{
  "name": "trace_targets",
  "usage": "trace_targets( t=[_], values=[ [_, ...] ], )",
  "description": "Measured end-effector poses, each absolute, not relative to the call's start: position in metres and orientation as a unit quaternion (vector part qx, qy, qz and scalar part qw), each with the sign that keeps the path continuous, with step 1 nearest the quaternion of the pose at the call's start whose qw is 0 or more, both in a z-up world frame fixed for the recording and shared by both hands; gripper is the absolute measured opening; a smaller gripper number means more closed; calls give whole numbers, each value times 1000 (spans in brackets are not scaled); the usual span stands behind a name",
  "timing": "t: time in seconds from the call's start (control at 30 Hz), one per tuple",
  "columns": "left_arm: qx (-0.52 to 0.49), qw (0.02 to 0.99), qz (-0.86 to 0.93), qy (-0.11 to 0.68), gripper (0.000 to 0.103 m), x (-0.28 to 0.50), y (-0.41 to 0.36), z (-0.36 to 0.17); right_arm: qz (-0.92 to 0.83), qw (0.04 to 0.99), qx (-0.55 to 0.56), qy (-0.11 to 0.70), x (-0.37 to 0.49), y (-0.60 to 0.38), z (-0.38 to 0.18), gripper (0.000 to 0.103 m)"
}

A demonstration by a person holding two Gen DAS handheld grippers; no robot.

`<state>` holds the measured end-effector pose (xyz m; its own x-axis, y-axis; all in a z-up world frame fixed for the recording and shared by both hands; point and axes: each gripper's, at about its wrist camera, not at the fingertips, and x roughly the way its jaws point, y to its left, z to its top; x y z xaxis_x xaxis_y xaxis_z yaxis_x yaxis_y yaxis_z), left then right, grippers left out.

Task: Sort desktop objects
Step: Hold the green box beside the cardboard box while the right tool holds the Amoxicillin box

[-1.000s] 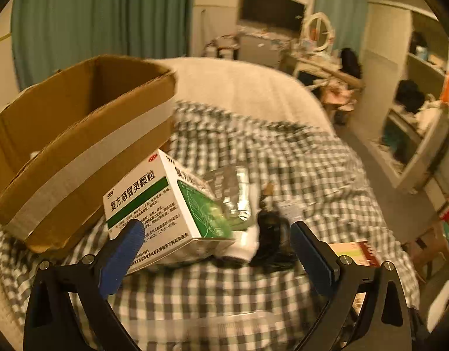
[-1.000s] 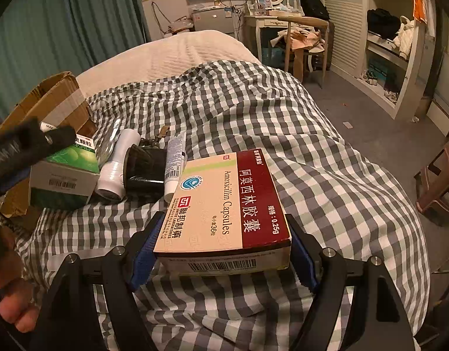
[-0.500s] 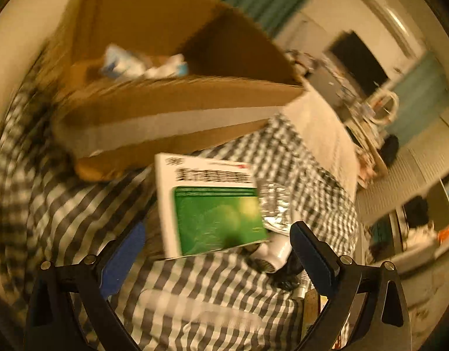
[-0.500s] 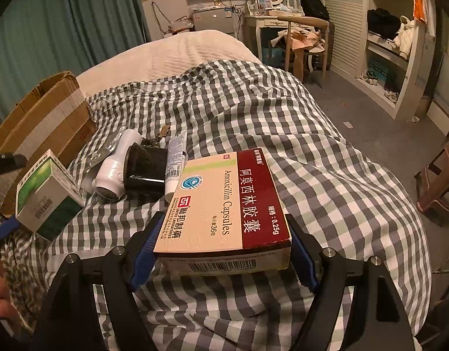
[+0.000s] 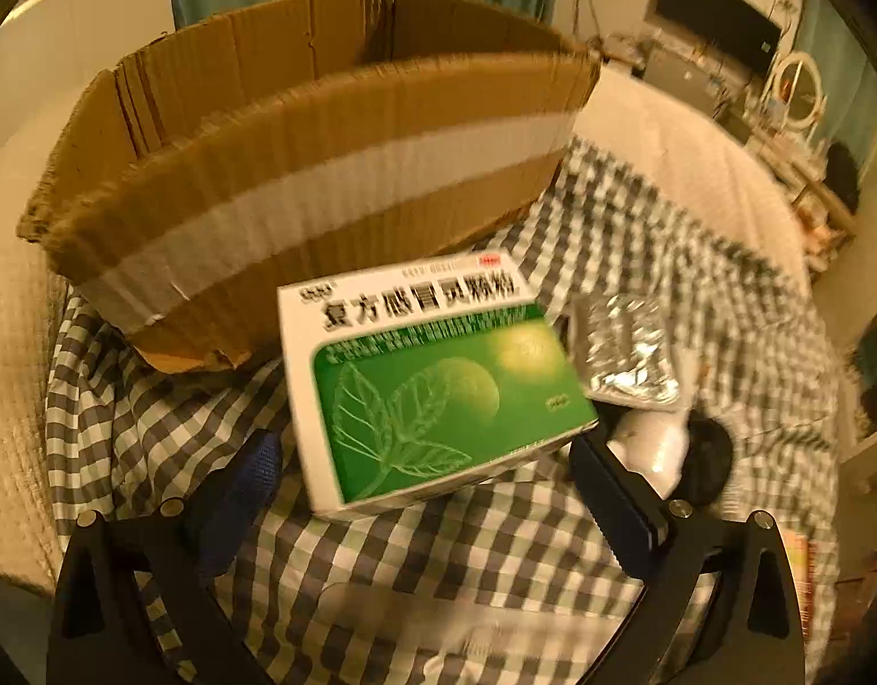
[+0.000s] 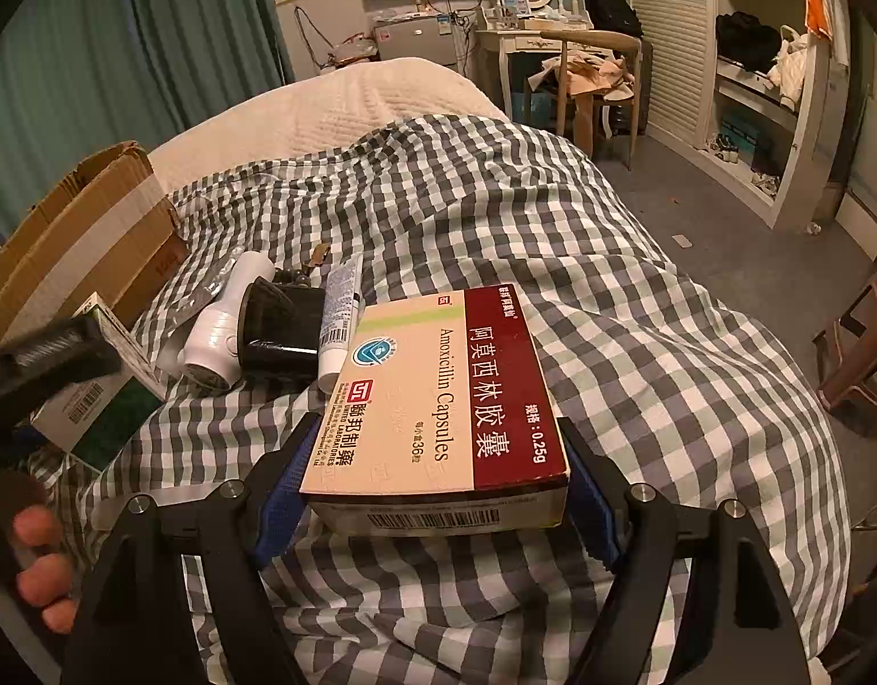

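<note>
My left gripper [image 5: 427,479] is shut on a green-and-white medicine box [image 5: 438,377], held tilted just in front of the open cardboard carton [image 5: 324,171]. The right wrist view shows the same box [image 6: 96,399] at the far left, under one black finger of the left gripper, with the carton [image 6: 79,240] behind it. My right gripper [image 6: 438,496] is shut on a beige-and-maroon Amoxicillin capsule box [image 6: 438,399], held flat over the checked bedspread [image 6: 552,228].
Between the two boxes lie a silver foil blister pack [image 5: 627,348], a white cylindrical device [image 6: 221,331], a black object [image 6: 278,331] and a white tube [image 6: 341,314]. A hand [image 6: 33,559] holds the left tool. Chair, desk and shelves stand beyond the bed.
The left gripper swung up over the carton with the green box, then came back down level in front of the carton's taped wall. The right gripper and its box have not moved.
</note>
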<state>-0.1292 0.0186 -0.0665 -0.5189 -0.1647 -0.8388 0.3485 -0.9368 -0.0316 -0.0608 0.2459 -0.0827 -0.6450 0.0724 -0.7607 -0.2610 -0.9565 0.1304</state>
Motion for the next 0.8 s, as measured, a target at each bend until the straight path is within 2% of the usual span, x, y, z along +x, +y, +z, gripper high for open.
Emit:
trace_targets(
  t=[0.3,0.33,0.4,0.5,0.6,0.8],
  values=[
    [450,178,-875,8,102,-143,33,-78,898,94,-415,110,-62,246,-83,78],
    [455,177,-873,0,100,-146,34,-81,898,95,-416,110,-63,245,-82,78],
    [457,182,-870,1,86,-149,30,-84,899,95,-414,109,-62,245,-82,78],
    [452,175,-874,28,77,-145,23,-76,902,97,-408,101,-61,243,-77,78],
    [445,167,-879,39,73,-141,21,-69,904,97,-405,94,-61,242,-72,77],
    [465,135,-873,52,72,-135,19,-67,903,96,-408,95,-63,241,-70,77]
  ],
)
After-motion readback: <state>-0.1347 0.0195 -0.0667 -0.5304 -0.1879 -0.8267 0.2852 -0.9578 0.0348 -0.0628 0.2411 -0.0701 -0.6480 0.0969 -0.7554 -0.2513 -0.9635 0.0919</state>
